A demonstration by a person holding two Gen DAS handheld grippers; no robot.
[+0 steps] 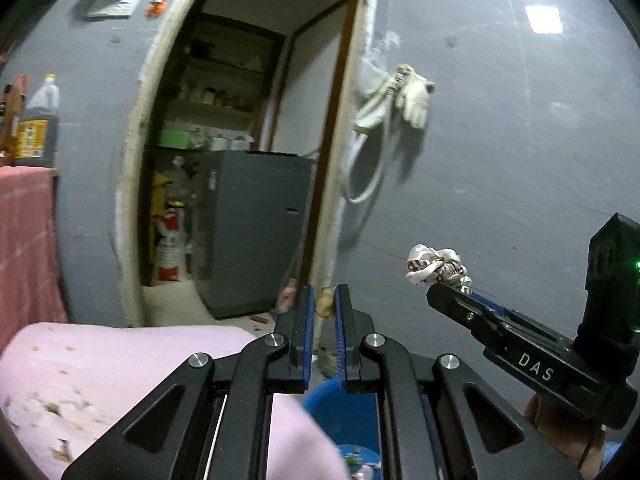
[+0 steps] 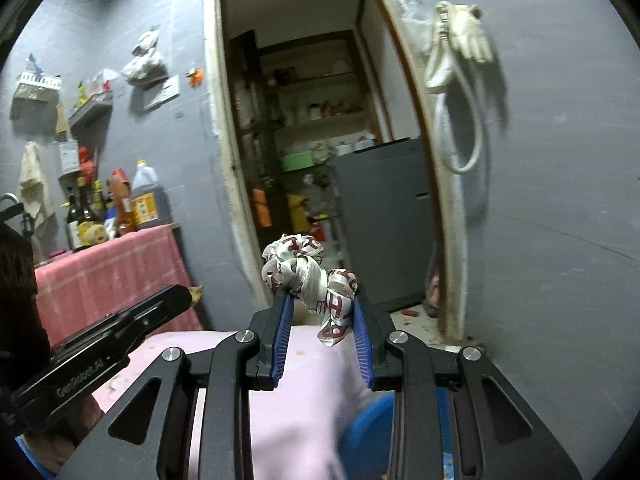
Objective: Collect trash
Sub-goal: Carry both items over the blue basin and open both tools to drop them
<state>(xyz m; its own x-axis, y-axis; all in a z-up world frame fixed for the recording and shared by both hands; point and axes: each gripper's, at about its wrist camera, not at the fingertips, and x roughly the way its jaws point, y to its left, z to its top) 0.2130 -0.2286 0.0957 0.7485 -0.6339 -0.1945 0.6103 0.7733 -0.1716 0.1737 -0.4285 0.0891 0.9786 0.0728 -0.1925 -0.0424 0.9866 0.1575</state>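
Crumpled white wrapper with red lettering (image 2: 310, 280): clamped between the right gripper (image 2: 322, 312) pads, held up in front of the doorway (image 2: 320, 120). Bulk bunches above the fingertips, one tail hangs down between the jaws; lettering unreadable. Small tan scrap (image 1: 325, 301): pinched at the left gripper (image 1: 323, 304) tips, jaws nearly closed, kind unclear. Blue bin (image 1: 340, 404) below, mostly hidden behind the fingers and pink surface (image 1: 100, 380).

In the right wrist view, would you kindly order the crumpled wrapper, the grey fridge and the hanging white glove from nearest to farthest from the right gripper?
From the right gripper:
1. Crumpled wrapper, pinched between its fingertips.
2. Grey fridge, through the doorway, right of centre.
3. White glove, hung high on the wall, upper right.
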